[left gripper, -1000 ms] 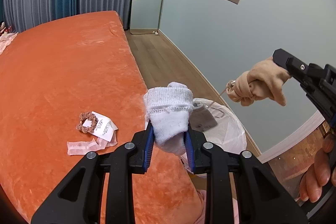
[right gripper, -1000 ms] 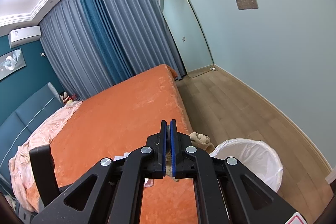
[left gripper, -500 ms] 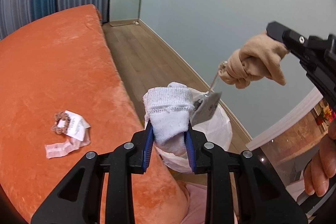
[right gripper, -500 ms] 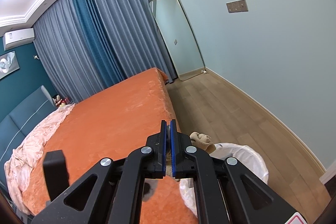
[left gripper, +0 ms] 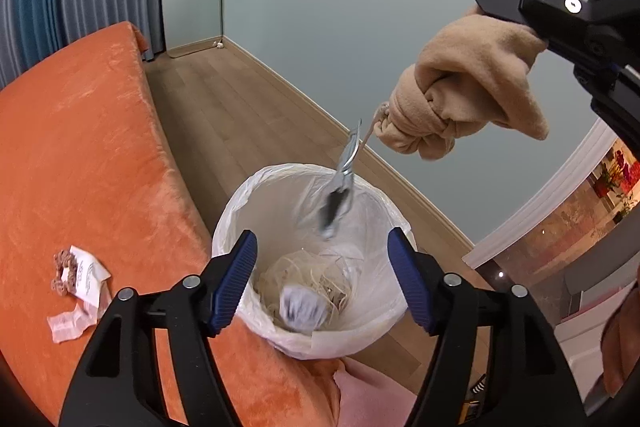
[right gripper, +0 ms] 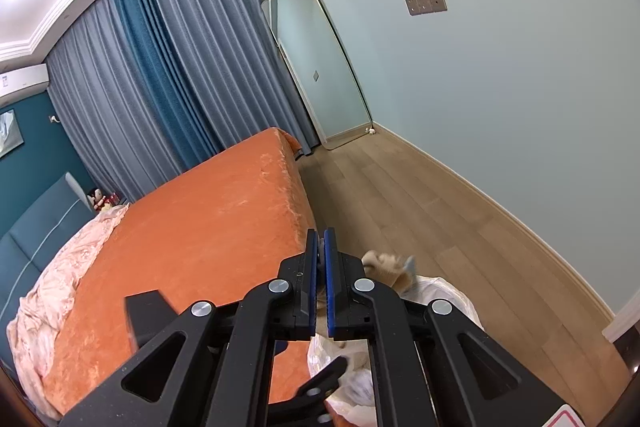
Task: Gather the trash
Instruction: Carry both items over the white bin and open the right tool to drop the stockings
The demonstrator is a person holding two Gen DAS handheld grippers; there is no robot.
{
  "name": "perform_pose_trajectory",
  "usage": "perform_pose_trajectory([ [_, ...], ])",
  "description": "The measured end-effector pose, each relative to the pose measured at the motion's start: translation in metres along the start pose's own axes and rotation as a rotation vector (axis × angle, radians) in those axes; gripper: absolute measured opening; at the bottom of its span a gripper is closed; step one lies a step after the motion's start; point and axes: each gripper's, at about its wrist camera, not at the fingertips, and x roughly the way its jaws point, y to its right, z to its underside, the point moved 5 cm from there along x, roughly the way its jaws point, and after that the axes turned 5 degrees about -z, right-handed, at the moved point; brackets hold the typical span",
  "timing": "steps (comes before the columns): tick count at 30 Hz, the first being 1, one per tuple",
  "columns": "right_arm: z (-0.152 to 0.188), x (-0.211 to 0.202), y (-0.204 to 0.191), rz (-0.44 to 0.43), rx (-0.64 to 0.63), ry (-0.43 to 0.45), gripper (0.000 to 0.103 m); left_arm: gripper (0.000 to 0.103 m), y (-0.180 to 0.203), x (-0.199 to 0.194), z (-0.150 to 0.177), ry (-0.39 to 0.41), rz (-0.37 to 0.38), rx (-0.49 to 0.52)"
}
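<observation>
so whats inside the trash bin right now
Inside the lined trash bin: a white sock on tangled pale strands. Anything beneath them is covered.

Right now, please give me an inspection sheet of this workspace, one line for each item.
Surface: orange bed cover, wooden floor beside it.
Job's things: lined trash bin against the bed edge; white sock inside it; tan sock bundle with a hanging tag above the bin.
Clutter: hair tie on a card and a clear wrapper on the bed.
Grippers: left gripper opening, nothing between its jaws; right gripper shut on the tan sock bundle.
Cables: nothing seen.
Surroundings: curtains, leaning mirror, wall switch plate.
</observation>
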Motion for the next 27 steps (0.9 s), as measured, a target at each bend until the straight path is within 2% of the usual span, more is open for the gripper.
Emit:
perform_pose_trajectory([
  [3,-0.002,-0.002,0.003,-0.012,0.004,-0.003,0.003,0.066,0.011,0.013,-0.008,0.017,-0.001,0.035],
  [9,-0.01,-0.006,0.013,-0.035,0.026,-0.003,0.003,0.065,0.035,0.028,-0.022,0.069,0.05,0.078],
  [10,-0.011,-0.007,0.015,-0.038,0.03,-0.001,0.003,0.061,0.038,0.03,-0.024,0.073,0.058,0.076],
  [11,-0.011,-0.009,0.016,-0.044,0.035,0.0,0.003,0.051,0.039,0.033,-0.026,0.072,0.06,0.074],
  [12,-0.011,-0.01,0.017,-0.051,0.042,0.001,0.003,0.045,0.041,0.037,-0.028,0.065,0.066,0.072],
  [14,-0.011,-0.012,0.019,-0.058,0.051,0.004,0.003,0.023,0.041,0.044,-0.029,0.048,0.073,0.064],
  [17,-0.012,-0.015,0.022,-0.051,0.055,0.014,0.003,0.002,0.041,0.053,-0.029,0.025,0.067,0.061],
  [27,-0.013,-0.023,0.026,-0.038,0.064,0.042,0.003,0.001,0.028,0.063,-0.011,-0.036,0.05,0.024],
])
